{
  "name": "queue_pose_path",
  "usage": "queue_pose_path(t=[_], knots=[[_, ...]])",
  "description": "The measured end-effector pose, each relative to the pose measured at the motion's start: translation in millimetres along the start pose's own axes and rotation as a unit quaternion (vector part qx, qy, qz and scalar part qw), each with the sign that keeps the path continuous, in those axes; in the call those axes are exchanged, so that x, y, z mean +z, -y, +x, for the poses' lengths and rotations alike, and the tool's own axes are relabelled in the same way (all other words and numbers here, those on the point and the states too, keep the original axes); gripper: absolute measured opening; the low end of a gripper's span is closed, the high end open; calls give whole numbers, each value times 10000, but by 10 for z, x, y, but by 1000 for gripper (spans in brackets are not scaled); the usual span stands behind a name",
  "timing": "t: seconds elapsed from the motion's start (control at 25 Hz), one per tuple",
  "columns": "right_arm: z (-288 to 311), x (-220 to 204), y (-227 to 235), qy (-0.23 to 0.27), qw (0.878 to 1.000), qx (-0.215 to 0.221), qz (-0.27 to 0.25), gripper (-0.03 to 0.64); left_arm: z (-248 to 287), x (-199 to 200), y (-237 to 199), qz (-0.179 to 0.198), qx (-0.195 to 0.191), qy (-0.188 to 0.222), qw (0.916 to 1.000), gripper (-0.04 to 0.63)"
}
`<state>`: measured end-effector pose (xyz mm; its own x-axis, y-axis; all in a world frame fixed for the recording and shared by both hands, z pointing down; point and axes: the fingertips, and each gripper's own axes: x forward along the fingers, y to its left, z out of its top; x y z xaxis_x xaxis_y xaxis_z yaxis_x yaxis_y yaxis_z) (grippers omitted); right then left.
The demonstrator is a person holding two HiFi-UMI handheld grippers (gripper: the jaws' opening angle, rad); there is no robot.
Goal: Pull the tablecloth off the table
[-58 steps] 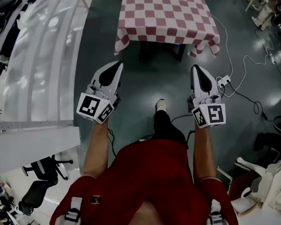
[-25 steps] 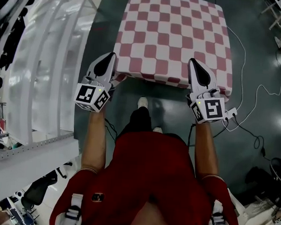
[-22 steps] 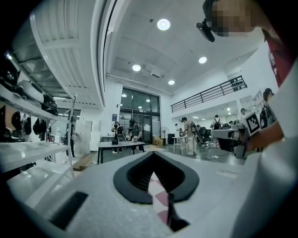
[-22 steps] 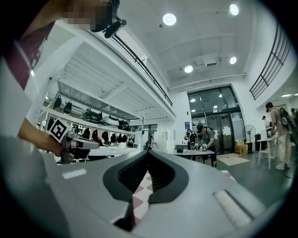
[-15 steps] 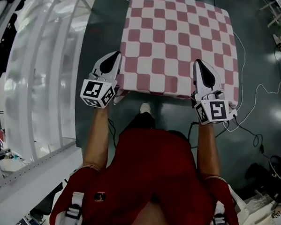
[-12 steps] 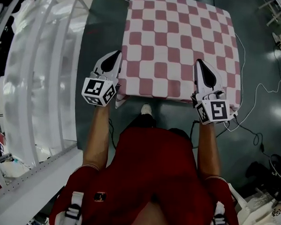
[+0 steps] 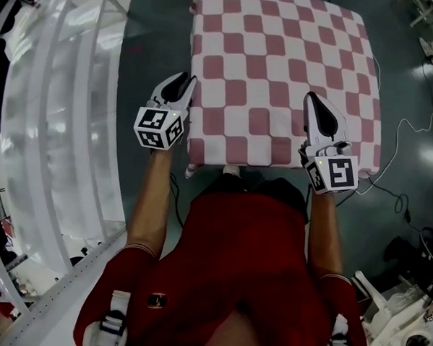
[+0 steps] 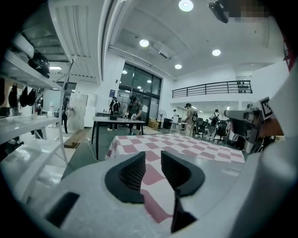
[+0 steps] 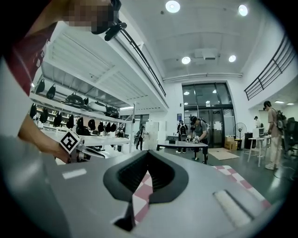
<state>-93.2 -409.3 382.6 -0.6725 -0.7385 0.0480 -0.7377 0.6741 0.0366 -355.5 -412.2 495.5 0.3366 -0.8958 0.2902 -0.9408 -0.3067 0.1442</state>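
A red-and-white checked tablecloth (image 7: 280,71) covers the square table and hangs over its edges. My left gripper (image 7: 188,80) sits at the cloth's left edge near the front corner. Its jaws have just been opening and stand apart. In the left gripper view the cloth (image 8: 186,144) shows through that gap, with nothing pressed between the left gripper's (image 8: 152,160) pads. My right gripper (image 7: 311,98) hovers over the cloth's front right part with its jaws shut. In the right gripper view the tips of the right gripper (image 9: 148,155) meet, and checked cloth (image 9: 141,195) shows below them.
White shelving (image 7: 53,109) runs along the left, close to the left arm. Cables (image 7: 407,128) trail on the dark floor to the right of the table. The person in a red shirt (image 7: 233,278) stands against the table's near edge. Another table (image 8: 116,121) and several people are far beyond.
The person has stepped up to the table, and both grippers moved forward from the near edge to over the cloth. The left jaws have parted; the right jaws stay shut.
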Motion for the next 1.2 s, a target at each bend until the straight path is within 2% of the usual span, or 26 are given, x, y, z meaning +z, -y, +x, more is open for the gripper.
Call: queue_pose_path(t=[0.2,0.48,0.76,0.88,1.0,1.08,1.2], knots=[[103,-108,73,-207,9997,-25,-101,12,284,-295,-195,-373,-61,-400,9985,205],[177,-242,189,-405,9991,14,-77,12,475,-669,-402,-922,64,-924,9914,258],[272,-287,263,-523,9986,54,-103,12,593,-978,-441,-1470,-18,-1385,9794,259],[284,-290,321,-562,9984,-11,-64,12,606,-1079,-443,-1649,-48,-1541,9742,240],[275,-316,362,-572,9983,-10,-76,12,604,-1116,-421,-1713,-90,-1581,9724,192],[260,-337,374,-593,9982,-19,-68,12,598,-1113,-415,-1713,-63,-1575,9725,190],[236,-364,406,-611,9981,-36,-39,12,584,-1089,-426,-1544,156,-1589,9750,164]])
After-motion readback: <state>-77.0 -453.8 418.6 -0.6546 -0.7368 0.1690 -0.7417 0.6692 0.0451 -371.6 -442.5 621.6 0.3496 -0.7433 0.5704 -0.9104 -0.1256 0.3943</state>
